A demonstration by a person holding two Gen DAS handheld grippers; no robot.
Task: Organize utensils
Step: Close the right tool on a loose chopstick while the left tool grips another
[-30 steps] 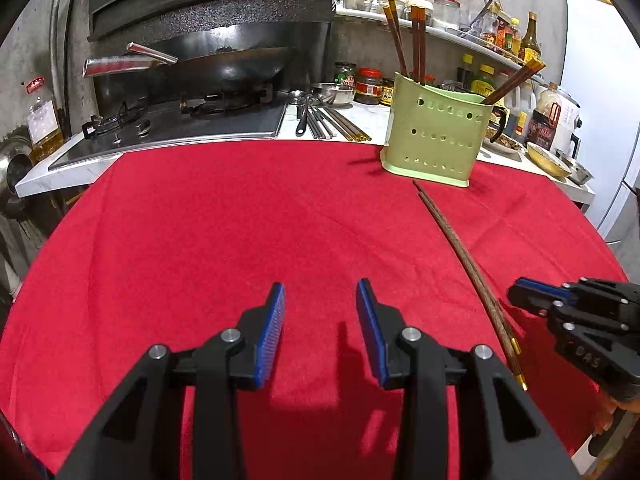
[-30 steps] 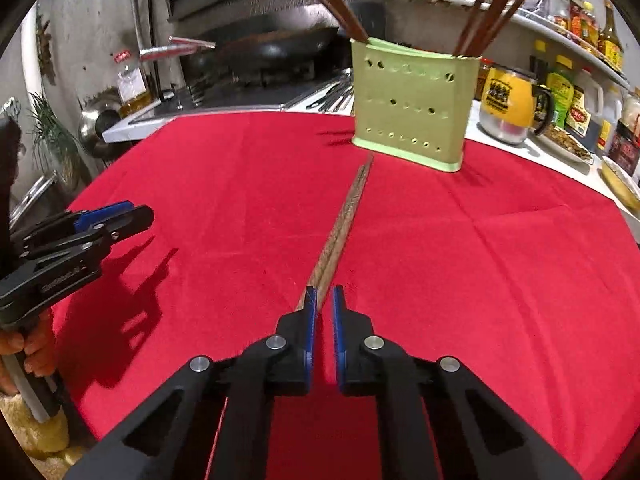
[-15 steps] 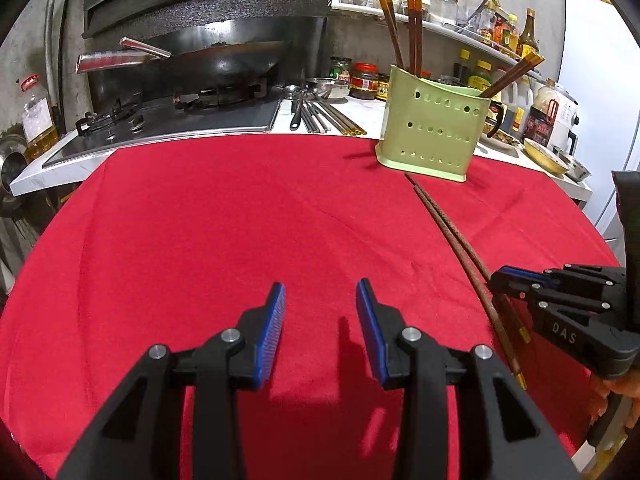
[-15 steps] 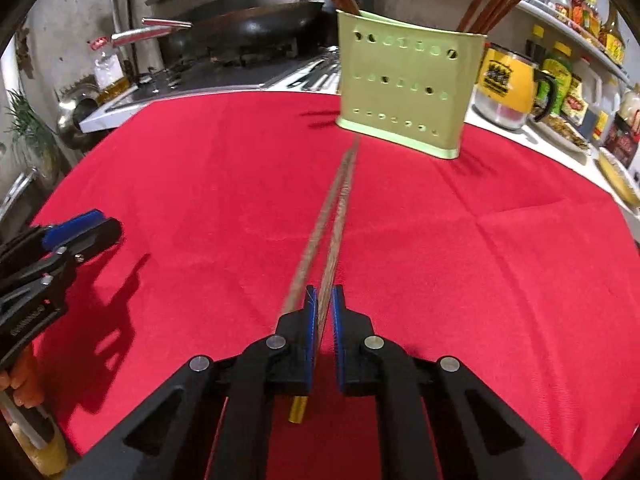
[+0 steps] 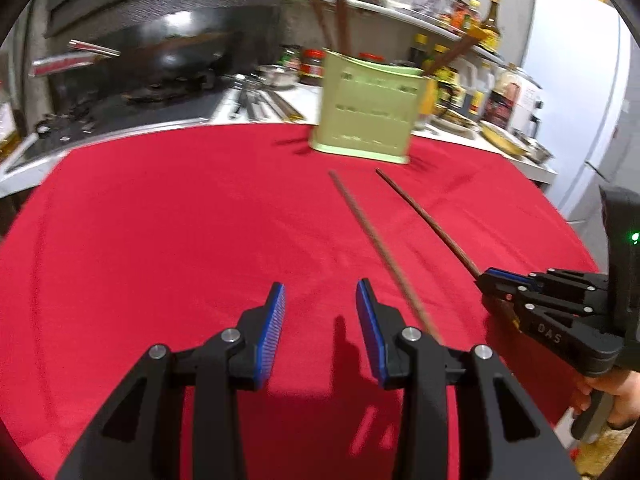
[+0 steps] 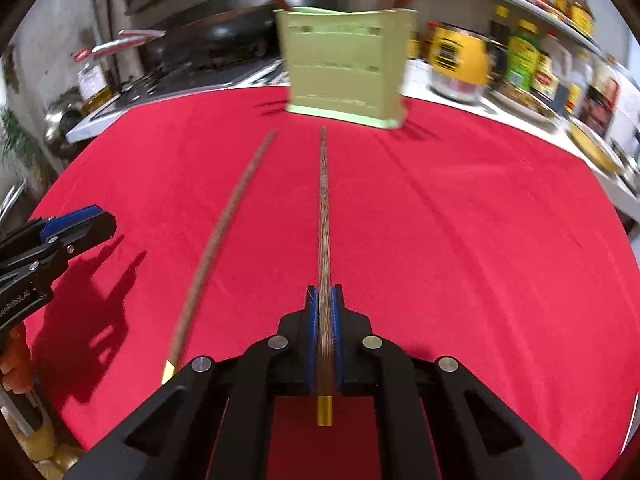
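So the grip itself is only really seen from the right wrist view: the right gripper (image 6: 324, 336) is clamped on one chopstick (image 6: 323, 216), the blue pads pressed against both sides, and the gold cap is left poking out behind the pads toward the camera. From the left wrist view that same gripper (image 5: 486, 280) is just seen side-on at about 3 o'clock, with the stick (image 5: 424, 216) running out of its tip toward 11 o'clock; the pads can't be made out there. A hand (image 5: 612, 396) on the grip handle is caught at the lower right edge only in that view.

The left gripper (image 5: 320, 320) is held partly open over the red cloth (image 5: 160, 220), nothing between the pads. The second chopstick (image 5: 380, 252) is laid on the cloth just right of its right finger, pointing to 11 o'clock.

The green holder (image 6: 344, 68) is found at 12 o'clock in both views, blurred, with more chopsticks stuck in it. The held stick's tip is pointed straight at it but stops short.
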